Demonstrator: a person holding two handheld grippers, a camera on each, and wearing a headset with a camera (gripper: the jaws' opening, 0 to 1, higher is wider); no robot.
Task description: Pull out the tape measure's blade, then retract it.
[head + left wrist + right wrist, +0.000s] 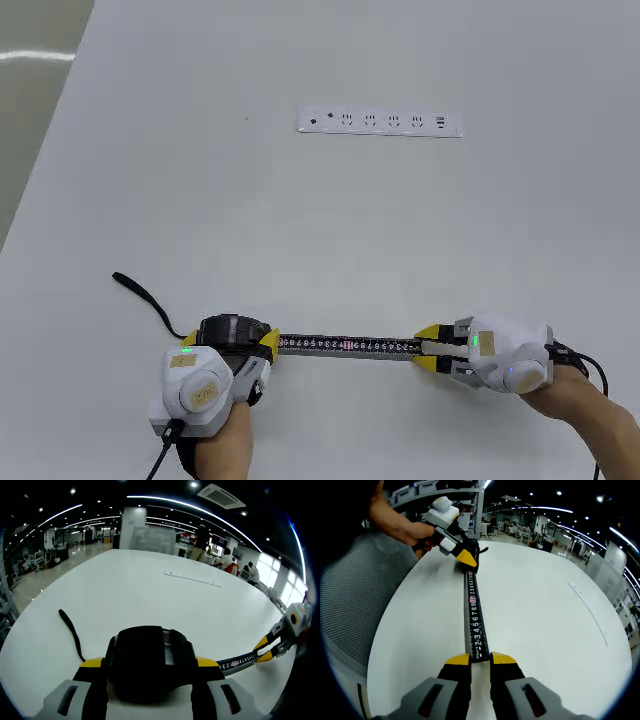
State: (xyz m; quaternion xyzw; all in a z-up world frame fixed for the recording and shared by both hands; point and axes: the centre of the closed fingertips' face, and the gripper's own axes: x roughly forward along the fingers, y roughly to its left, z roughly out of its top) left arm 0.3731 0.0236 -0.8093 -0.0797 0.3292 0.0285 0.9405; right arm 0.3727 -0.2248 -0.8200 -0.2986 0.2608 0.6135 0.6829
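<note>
While your left claw [150,664] is clamped around the black, rounded tape measure case [232,328], your right claw [428,348] is closed on the tip of the dark, numbered metal blade [474,620]. The blade lies drawn out flat in a straight line between the two claws. On the outer side of your left claw, a thin black strap [145,297] trails away from beside the case across the plain white surface [350,230]. Well ahead of both claws lies a long white power strip [380,122], far from the blade. Around you, long strip lights line a dark ceiling, and people sit far beyond the surface's edge.
</note>
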